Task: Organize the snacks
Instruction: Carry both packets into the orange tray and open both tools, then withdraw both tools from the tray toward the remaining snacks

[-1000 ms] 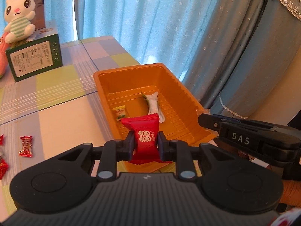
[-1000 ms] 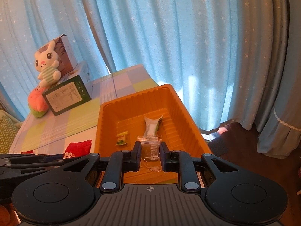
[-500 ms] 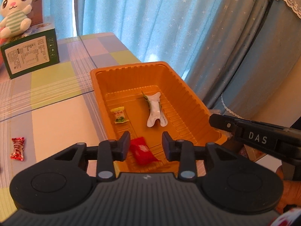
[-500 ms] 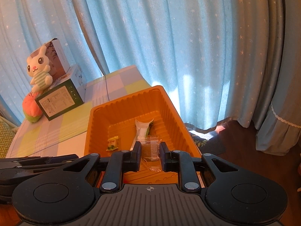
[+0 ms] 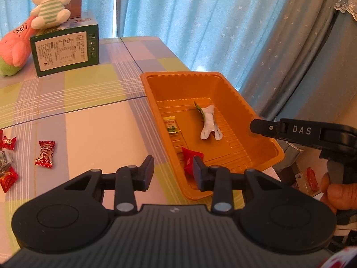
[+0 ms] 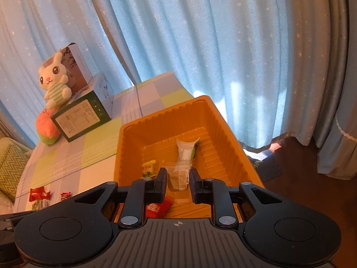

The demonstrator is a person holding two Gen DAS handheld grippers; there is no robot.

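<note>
The orange tray (image 5: 185, 74) (image 6: 165, 114) sits at the table's right edge. In it lie a red packet (image 5: 189, 158) (image 6: 158, 207), a small yellow-green packet (image 5: 171, 124) (image 6: 149, 167) and a white packet (image 5: 208, 122) (image 6: 185, 149). My left gripper (image 5: 173, 174) is open over the tray's near left wall, with nothing between its fingers. The red packet lies just beyond its right finger. My right gripper (image 6: 178, 183) (image 5: 253, 126) is shut on a clear packet (image 6: 178, 175) above the near part of the tray.
Several red candies (image 5: 45, 154) (image 6: 39, 193) lie loose on the checked tablecloth at the left. A green box (image 5: 64, 51) with a plush rabbit (image 5: 50, 2) stands at the back, beside a pink plush (image 5: 15, 44). Blue curtains hang behind. A hand (image 5: 334, 192) holds the right gripper.
My left gripper has opened and let go of the red packet, which now lies in the tray; the gripper has shifted left. The right gripper keeps the clear packet and has sunk slightly.
</note>
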